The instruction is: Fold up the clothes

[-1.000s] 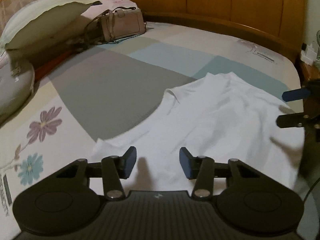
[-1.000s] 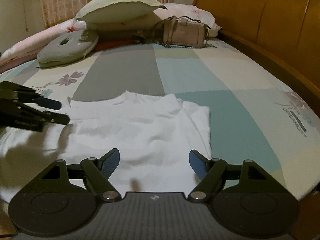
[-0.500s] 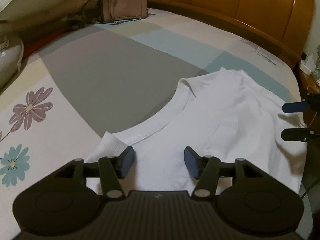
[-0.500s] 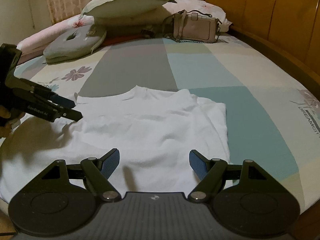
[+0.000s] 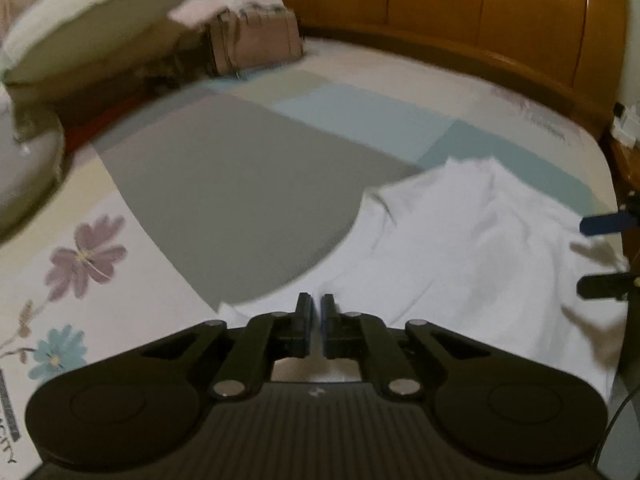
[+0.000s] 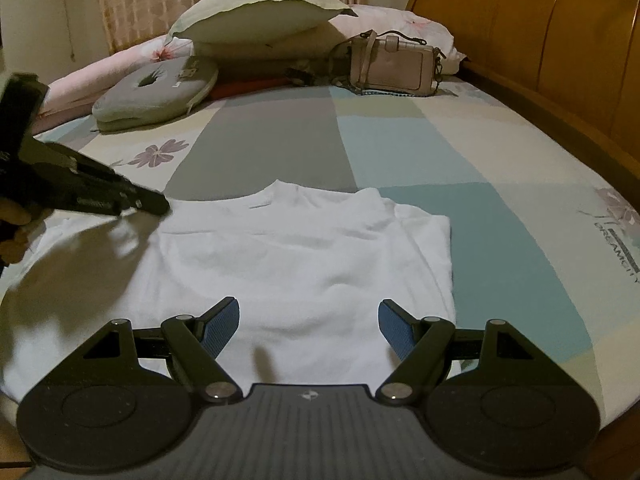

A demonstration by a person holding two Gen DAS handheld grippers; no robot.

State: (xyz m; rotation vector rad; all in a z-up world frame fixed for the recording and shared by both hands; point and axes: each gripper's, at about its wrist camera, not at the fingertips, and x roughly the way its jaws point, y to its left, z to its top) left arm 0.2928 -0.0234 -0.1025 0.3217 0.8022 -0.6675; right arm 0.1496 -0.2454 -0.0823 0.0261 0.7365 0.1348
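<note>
A white shirt (image 5: pixel 460 248) lies spread flat on the patchwork bed sheet (image 5: pixel 240 184), collar toward the pillows. My left gripper (image 5: pixel 316 300) sits at the shirt's left shoulder edge, its jaws closing to a thin slit with the fabric pinched between them. In the right wrist view the same gripper (image 6: pixel 160 204) reaches in from the left onto the shirt (image 6: pixel 304 248). My right gripper (image 6: pixel 308 316) hovers open above the shirt's lower middle, nothing between its blue pads. Its two fingertips also show at the right edge of the left wrist view, as right gripper (image 5: pixel 600 256).
A pale handbag (image 6: pixel 392 64), a large pillow (image 6: pixel 260 12) and a grey round cushion (image 6: pixel 156 88) lie at the far end of the bed. A wooden bed board (image 6: pixel 560 40) runs along the right. A person's hand (image 6: pixel 12 216) holds the left gripper.
The left gripper's jaws went from wide apart to shut at the shirt's shoulder edge. The right gripper stayed open in place.
</note>
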